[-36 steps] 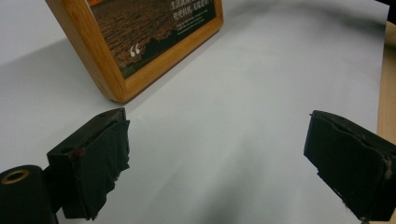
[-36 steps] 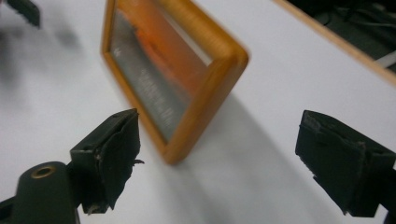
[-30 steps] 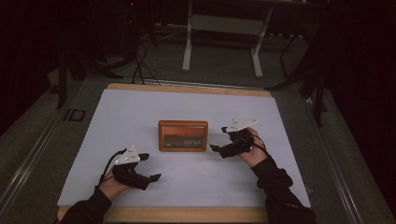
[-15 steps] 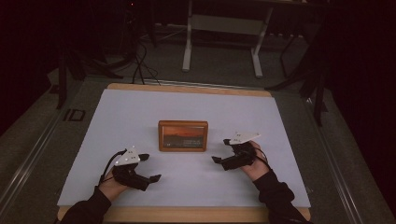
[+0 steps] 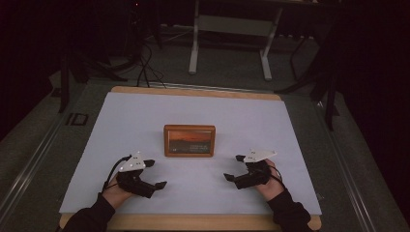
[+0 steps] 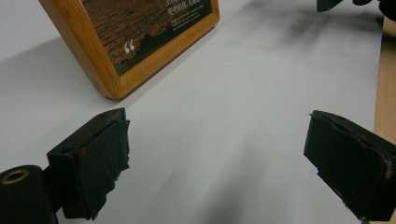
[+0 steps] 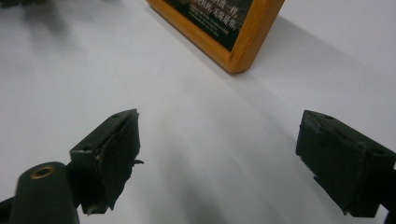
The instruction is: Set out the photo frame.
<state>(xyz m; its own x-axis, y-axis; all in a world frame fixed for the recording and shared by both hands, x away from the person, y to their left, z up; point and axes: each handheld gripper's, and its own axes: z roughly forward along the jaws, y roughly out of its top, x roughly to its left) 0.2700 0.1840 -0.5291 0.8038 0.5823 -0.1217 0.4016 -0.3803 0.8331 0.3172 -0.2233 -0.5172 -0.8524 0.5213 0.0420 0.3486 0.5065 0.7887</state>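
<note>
A wooden picture frame (image 5: 189, 140) with an orange sunset print stands upright in the middle of the white sheet. My left gripper (image 5: 155, 174) rests low at the front left, jaws wide open and empty, pointing right. Its own view has the frame's lower corner (image 6: 114, 79) ahead on the left. My right gripper (image 5: 234, 167) sits at the front right, open and empty, jaws pointing left. In the right gripper view the frame's corner (image 7: 238, 58) lies ahead and to the right. Neither gripper touches the frame.
The white sheet (image 5: 145, 116) covers a wooden table whose edge (image 5: 193, 223) runs along the front. Metal stand legs (image 5: 194, 48) and cables stand on the dark floor behind the table. The other gripper's dark tip (image 6: 336, 3) appears far off.
My right gripper has drawn back from beside the frame toward the front edge of the table. The left gripper and the frame have stayed put.
</note>
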